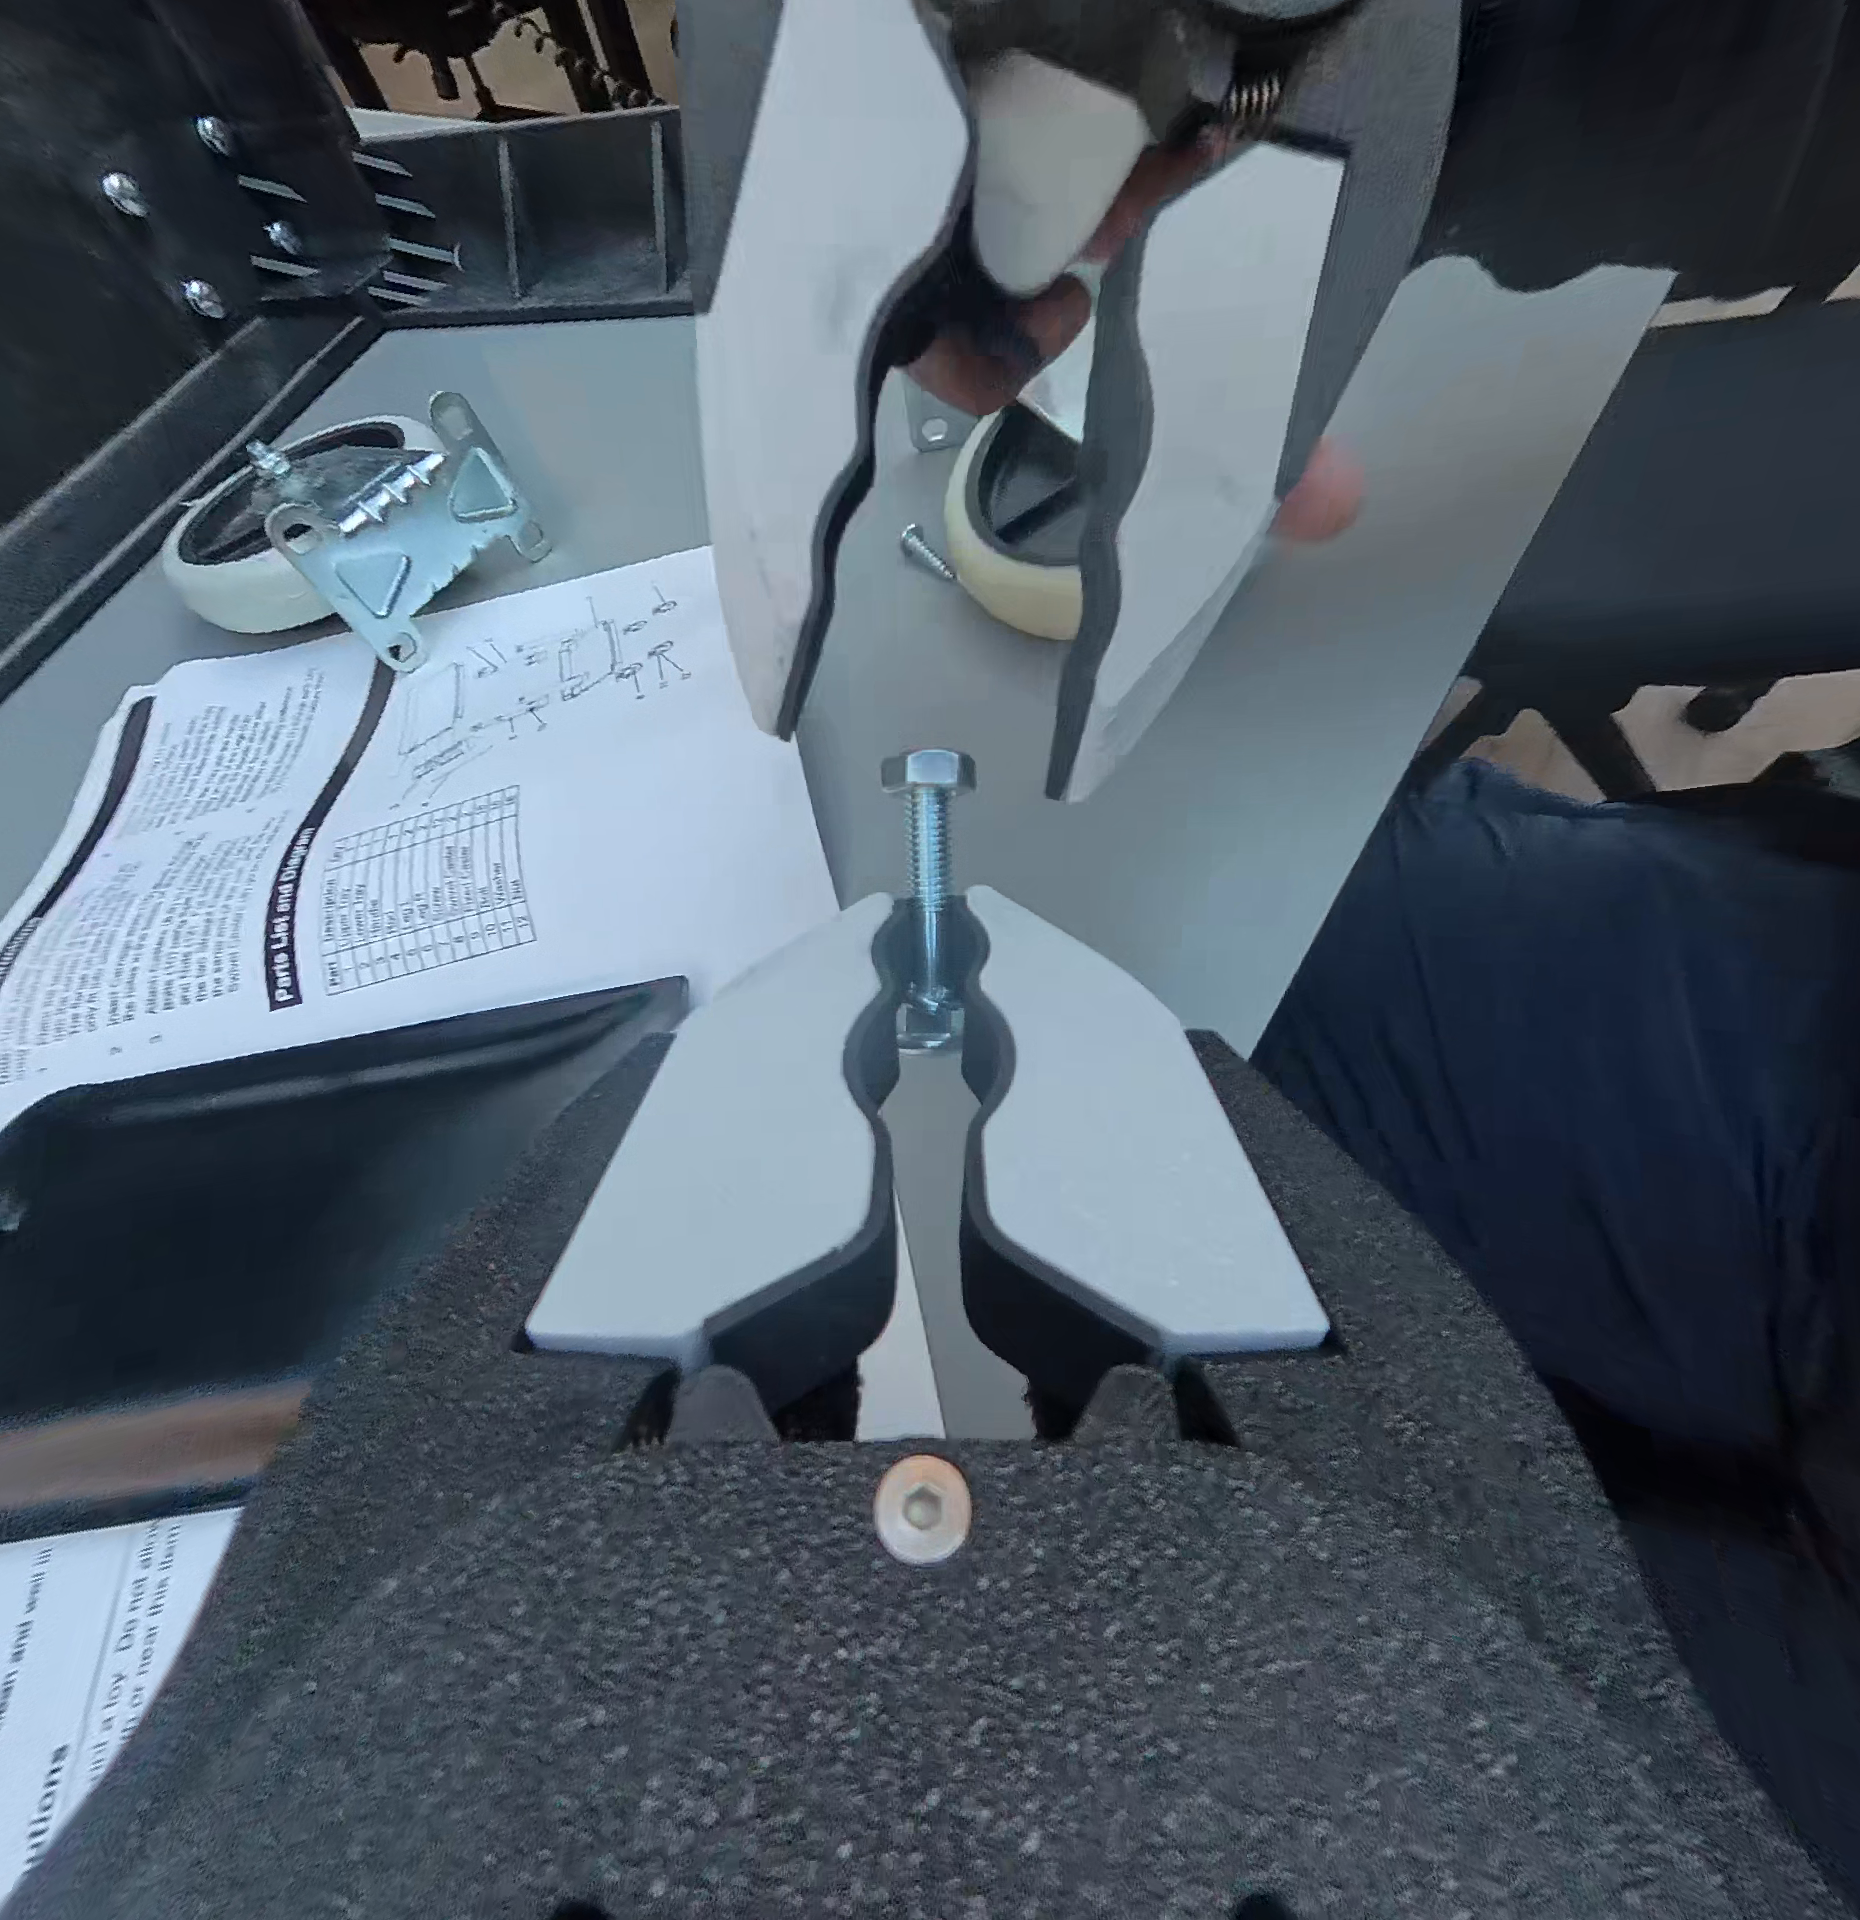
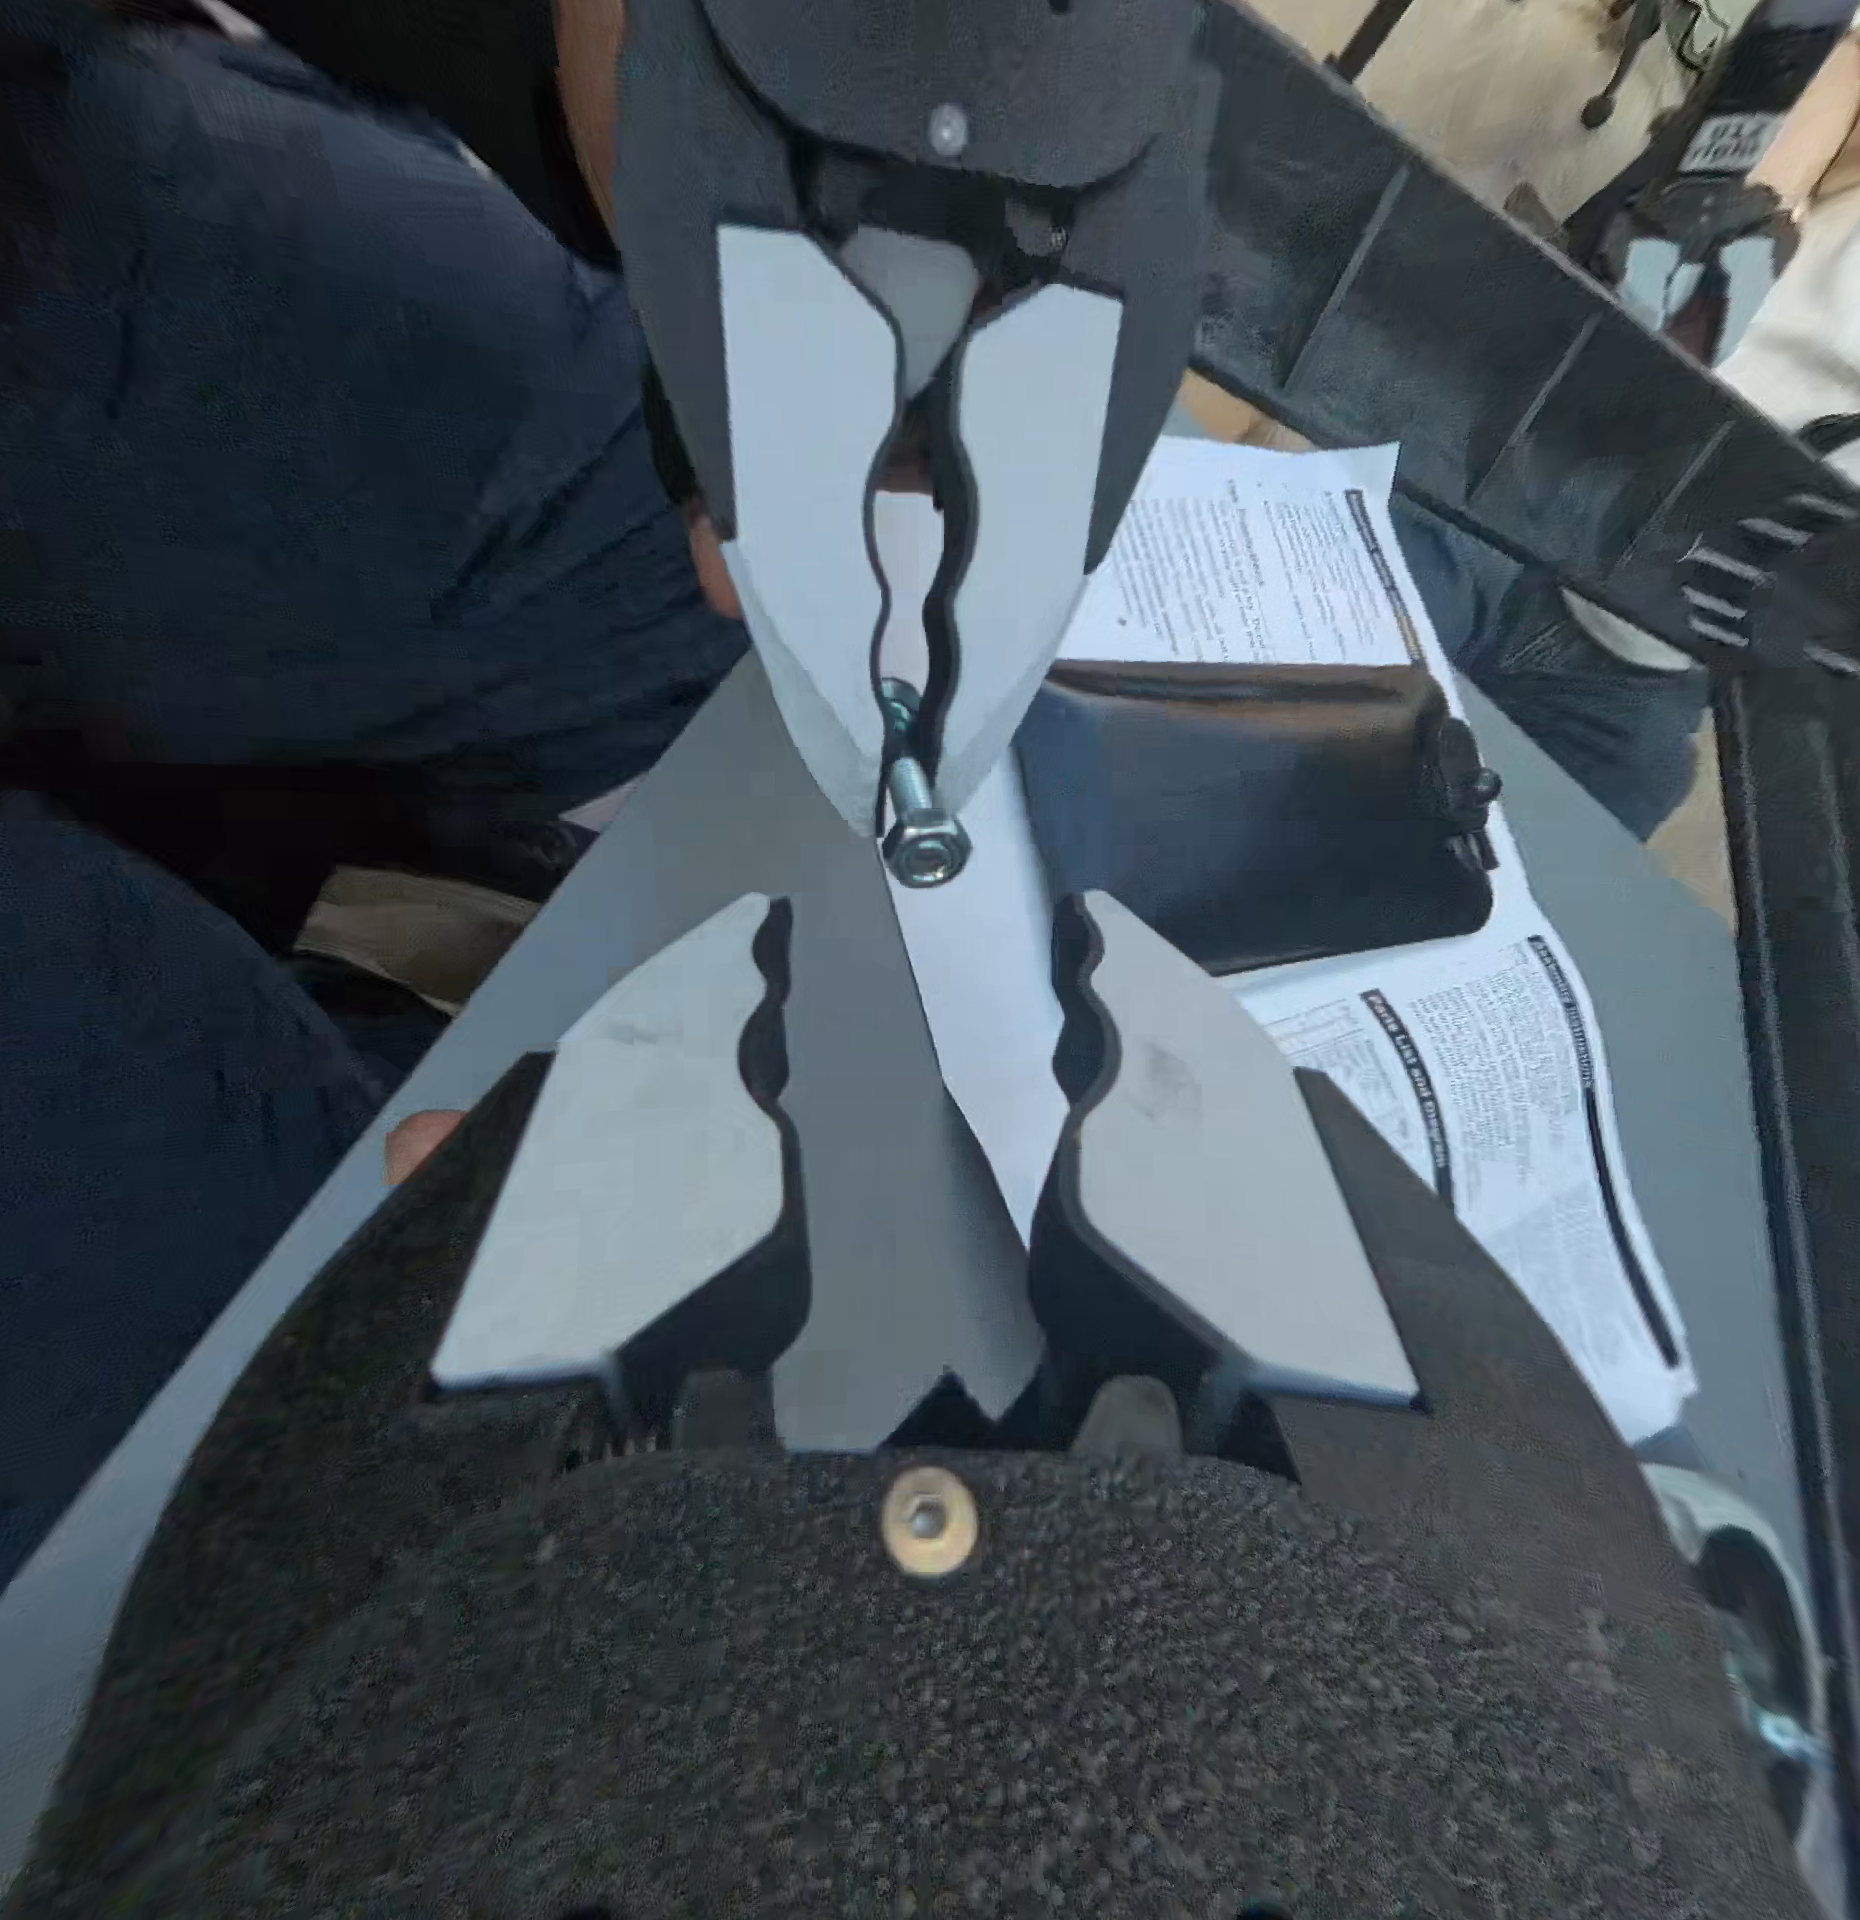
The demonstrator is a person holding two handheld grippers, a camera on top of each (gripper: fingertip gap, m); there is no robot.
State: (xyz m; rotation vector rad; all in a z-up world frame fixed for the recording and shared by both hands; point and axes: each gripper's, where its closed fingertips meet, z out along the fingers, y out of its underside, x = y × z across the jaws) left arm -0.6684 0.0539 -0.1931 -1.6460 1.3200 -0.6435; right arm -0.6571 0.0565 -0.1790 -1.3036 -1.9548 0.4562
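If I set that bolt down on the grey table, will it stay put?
Probably not: the bolt has a round threaded shank, so it would likely roll in an arc around its hex head. It looks like stiff, smooth metal, so the left gripper's fingers might slip.

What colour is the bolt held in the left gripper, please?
Shiny silver with a bluish zinc sheen, the bolt shows best in the left wrist view.

Grey table [image 1: 1269,831]: two castor wheels [image 1: 282,561] [image 1: 1019,540], loose screw [image 1: 921,545], instruction sheets [image 1: 490,790], black tray [image 1: 282,1174].
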